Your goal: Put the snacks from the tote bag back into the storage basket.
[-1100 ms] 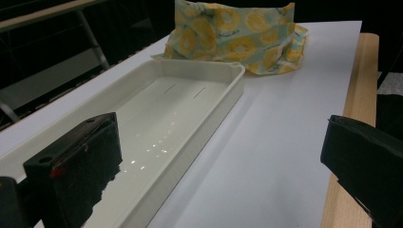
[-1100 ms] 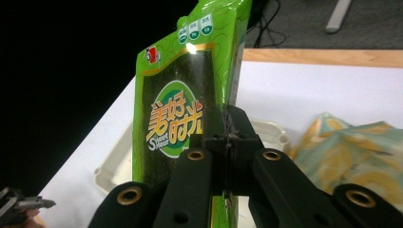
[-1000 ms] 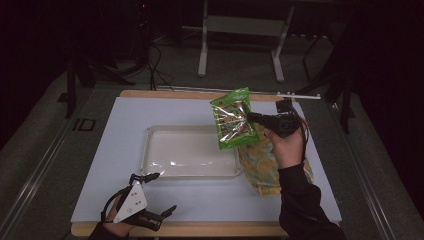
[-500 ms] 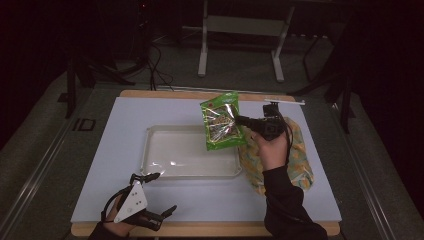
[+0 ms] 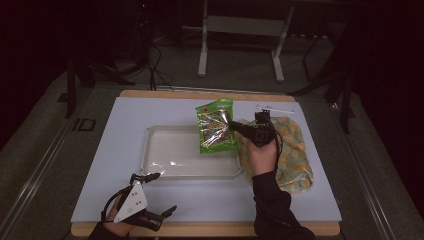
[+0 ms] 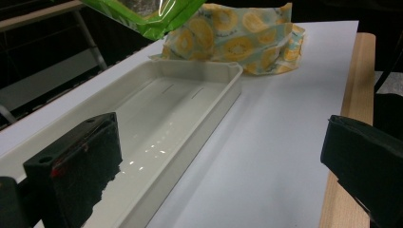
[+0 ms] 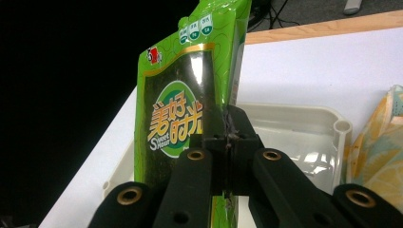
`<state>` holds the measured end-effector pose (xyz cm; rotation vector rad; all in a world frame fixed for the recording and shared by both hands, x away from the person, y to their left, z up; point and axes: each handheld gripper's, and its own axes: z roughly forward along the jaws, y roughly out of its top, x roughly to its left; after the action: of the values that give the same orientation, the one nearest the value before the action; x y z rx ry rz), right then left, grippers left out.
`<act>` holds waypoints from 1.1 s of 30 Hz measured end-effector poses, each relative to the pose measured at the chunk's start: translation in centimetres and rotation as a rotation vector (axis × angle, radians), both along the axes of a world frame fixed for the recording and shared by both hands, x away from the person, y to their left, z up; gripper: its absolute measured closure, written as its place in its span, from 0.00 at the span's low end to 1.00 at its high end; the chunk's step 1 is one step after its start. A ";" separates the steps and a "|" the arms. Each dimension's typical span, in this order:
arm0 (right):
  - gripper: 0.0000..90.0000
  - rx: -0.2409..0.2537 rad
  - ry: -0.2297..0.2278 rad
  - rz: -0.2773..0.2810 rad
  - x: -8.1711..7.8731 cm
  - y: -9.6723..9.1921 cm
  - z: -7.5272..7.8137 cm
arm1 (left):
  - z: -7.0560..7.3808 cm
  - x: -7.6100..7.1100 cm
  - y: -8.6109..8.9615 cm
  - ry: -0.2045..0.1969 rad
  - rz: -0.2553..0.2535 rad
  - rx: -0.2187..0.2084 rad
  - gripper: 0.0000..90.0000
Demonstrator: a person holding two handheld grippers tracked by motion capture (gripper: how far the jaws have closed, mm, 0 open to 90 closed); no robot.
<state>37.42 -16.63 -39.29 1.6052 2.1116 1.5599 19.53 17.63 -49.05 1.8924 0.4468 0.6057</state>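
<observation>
A green snack packet (image 5: 215, 125) hangs in the air over the right end of the white tray (image 5: 165, 155), held upright by one edge. My right gripper (image 5: 234, 126) is shut on that packet (image 7: 185, 114), its jaws pressed together on the side seam. The packet's lower corner (image 6: 142, 16) shows above the tray (image 6: 204, 76) in the left gripper view. My left gripper (image 5: 156, 200) rests near the table's front left edge, open, with nothing between its fingers (image 6: 76, 161).
A yellow and pale blue patterned cloth bag (image 5: 290, 150) lies on the white mat right of the tray, also seen as a crumpled bag (image 6: 237, 38) beyond the tray's end. A thin white stick (image 5: 275, 108) lies at the back right. The wooden table edge (image 6: 354, 109) runs along the mat.
My right gripper has carried the green packet leftward and slightly down, from above the cloth bag to over the tray's right end. The left gripper has stayed still.
</observation>
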 end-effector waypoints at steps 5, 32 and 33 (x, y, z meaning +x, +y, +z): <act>0.99 0.023 0.022 0.005 0.0 0.2 -0.8 | 0.0 0.0 0.0 -0.003 -0.001 -0.001 0.00; 0.99 0.065 0.133 -0.001 0.3 0.7 -6.6 | 0.0 0.0 -0.1 -0.003 -0.006 0.007 0.00; 0.99 0.067 0.139 -0.003 0.3 0.6 -6.9 | 0.0 0.0 -0.1 -0.003 -0.006 0.006 0.00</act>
<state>37.74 -16.02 -46.15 1.7870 2.1440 1.5783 19.51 17.55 -49.08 1.8980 0.4377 0.6067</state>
